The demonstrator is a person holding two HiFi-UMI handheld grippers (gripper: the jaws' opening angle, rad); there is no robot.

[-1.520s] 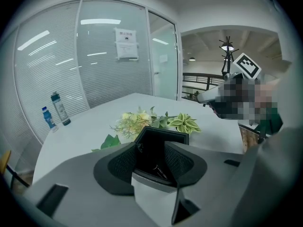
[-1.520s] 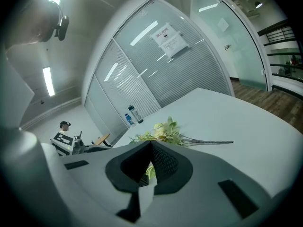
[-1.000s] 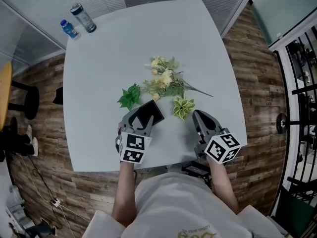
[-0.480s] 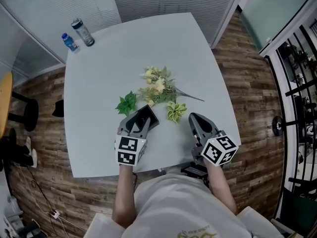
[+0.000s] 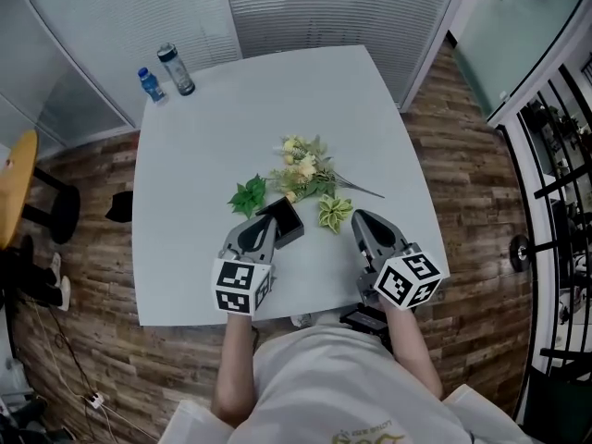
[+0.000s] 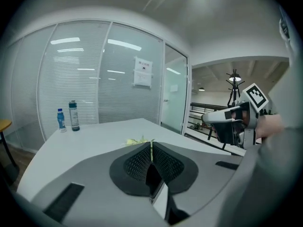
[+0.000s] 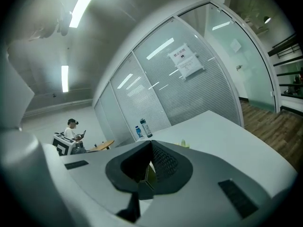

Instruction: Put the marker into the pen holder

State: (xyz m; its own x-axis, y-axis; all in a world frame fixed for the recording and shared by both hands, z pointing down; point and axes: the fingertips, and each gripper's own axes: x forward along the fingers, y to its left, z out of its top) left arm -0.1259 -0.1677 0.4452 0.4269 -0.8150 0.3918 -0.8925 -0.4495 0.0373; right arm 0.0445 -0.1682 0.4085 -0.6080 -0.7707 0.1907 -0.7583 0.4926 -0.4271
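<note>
A black square pen holder (image 5: 287,218) stands on the white table (image 5: 203,128) beside a spray of artificial flowers (image 5: 303,166). My left gripper (image 5: 265,231) meets the holder's near edge. Its jaws are closing and stand almost together, with a thin dark wall between the pads (image 6: 137,162) in the left gripper view. My right gripper (image 5: 357,220) hovers over the table's front right with its jaws together and nothing held. In the right gripper view the right gripper (image 7: 149,167) points across the table. No marker shows in any view.
Two bottles (image 5: 166,74) stand at the table's far left corner. Green leaf sprigs (image 5: 247,195) (image 5: 334,212) lie on either side of the holder. A yellow stool (image 5: 18,188) stands left of the table. Glass walls with blinds lie beyond, and a person sits far off (image 7: 72,126).
The left jaws stood wide around the black holder one second ago; now they have come together on its near edge. The head view has shifted slightly. The right gripper has barely moved.
</note>
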